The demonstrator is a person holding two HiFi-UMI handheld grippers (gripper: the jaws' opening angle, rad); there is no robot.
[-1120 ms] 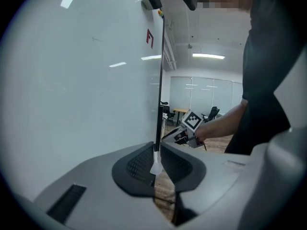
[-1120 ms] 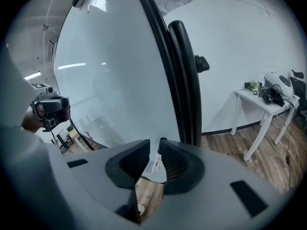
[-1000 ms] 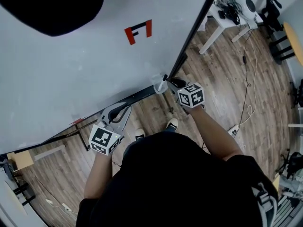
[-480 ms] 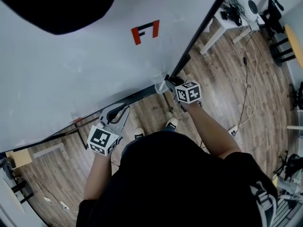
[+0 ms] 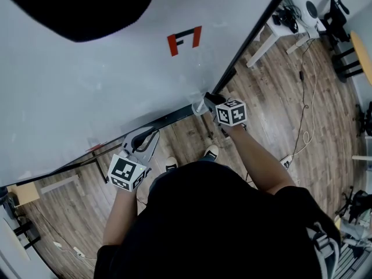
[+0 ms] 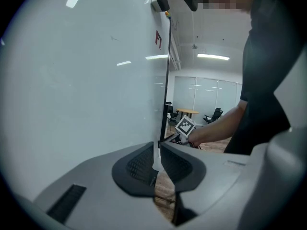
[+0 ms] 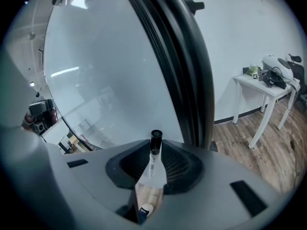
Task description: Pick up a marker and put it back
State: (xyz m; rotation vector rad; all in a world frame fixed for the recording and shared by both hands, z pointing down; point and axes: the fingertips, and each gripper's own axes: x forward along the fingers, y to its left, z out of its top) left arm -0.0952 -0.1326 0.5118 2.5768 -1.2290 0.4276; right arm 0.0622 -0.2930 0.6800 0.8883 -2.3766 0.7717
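A white marker (image 7: 152,166) with a black cap stands between the pads of my right gripper (image 7: 156,150), whose jaws are closing on it. In the head view that right gripper (image 5: 206,102) sits at the right end of the whiteboard's black ledge (image 5: 168,118), and the marker (image 5: 200,105) pokes out against the board's lower corner. My left gripper (image 5: 149,136) hangs lower left, just below the ledge. Its jaws stand together with nothing in them, and in its own view the left gripper (image 6: 158,153) points along the board.
The large whiteboard (image 5: 87,74) carries a red mark (image 5: 185,39). Its black frame edge (image 7: 187,66) runs close beside the marker. A white table (image 5: 270,28) stands at the back right. Cables (image 5: 305,121) trail over the wooden floor.
My right gripper has shifted slightly up and left toward the ledge's end, and less of the marker shows past it. The left gripper has stayed put.
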